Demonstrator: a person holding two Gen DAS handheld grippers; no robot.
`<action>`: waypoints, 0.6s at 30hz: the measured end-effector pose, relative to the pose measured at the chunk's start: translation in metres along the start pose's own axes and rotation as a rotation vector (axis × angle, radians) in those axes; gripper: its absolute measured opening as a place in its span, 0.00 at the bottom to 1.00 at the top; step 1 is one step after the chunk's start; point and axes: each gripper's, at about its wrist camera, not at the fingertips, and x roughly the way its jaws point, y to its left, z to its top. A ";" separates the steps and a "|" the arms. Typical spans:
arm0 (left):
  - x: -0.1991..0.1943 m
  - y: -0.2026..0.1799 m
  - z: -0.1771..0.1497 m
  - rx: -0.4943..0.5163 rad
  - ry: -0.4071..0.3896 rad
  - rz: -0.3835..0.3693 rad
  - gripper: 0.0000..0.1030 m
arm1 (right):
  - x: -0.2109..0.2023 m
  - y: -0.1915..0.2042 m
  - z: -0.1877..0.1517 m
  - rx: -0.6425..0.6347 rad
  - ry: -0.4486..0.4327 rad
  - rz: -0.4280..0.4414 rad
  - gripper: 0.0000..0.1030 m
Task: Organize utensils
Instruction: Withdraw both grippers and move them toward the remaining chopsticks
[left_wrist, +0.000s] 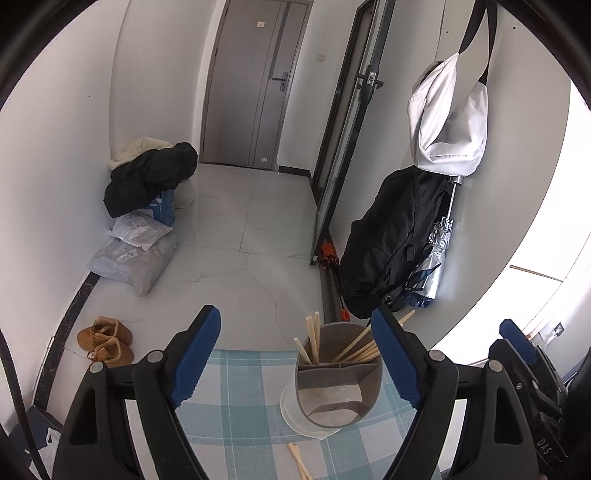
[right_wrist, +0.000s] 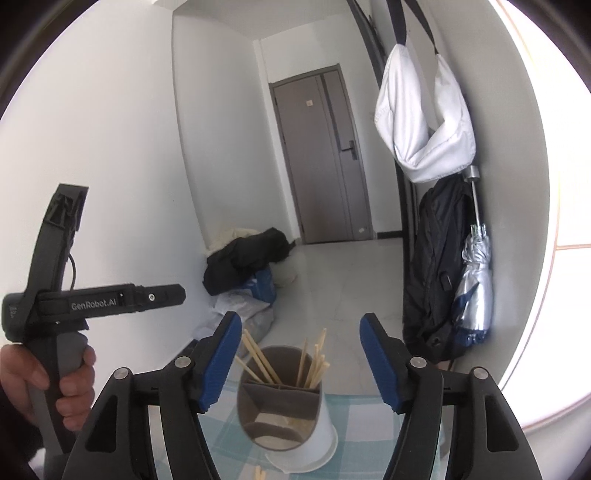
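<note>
A round utensil holder (left_wrist: 338, 384) with a grey divided insert stands on a blue-checked tablecloth (left_wrist: 240, 406). Several wooden chopsticks (left_wrist: 356, 347) stand in its far compartment. Loose chopsticks (left_wrist: 300, 461) lie on the cloth in front of it. My left gripper (left_wrist: 295, 360) is open and empty, above and just short of the holder. In the right wrist view the holder (right_wrist: 284, 410) with its chopsticks (right_wrist: 314, 365) sits between the open, empty fingers of my right gripper (right_wrist: 299, 363). Chopstick tips (right_wrist: 259, 472) show at the bottom edge.
The table ends just past the holder, over a tiled floor. A black backpack (left_wrist: 391, 240), a white bag (left_wrist: 447, 122) and a silver umbrella (right_wrist: 474, 291) hang on the right wall. Brown shoes (left_wrist: 107, 343) and parcels (left_wrist: 136, 254) lie on the floor at left.
</note>
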 end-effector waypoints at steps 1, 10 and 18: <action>-0.002 -0.001 -0.001 0.005 -0.005 0.007 0.82 | -0.003 0.001 0.000 -0.002 -0.005 -0.007 0.71; -0.017 -0.001 -0.023 0.019 -0.042 0.050 0.91 | -0.027 0.011 -0.013 -0.022 -0.022 -0.027 0.81; -0.022 0.011 -0.046 -0.004 -0.049 0.080 0.91 | -0.034 0.017 -0.033 -0.020 0.010 -0.020 0.82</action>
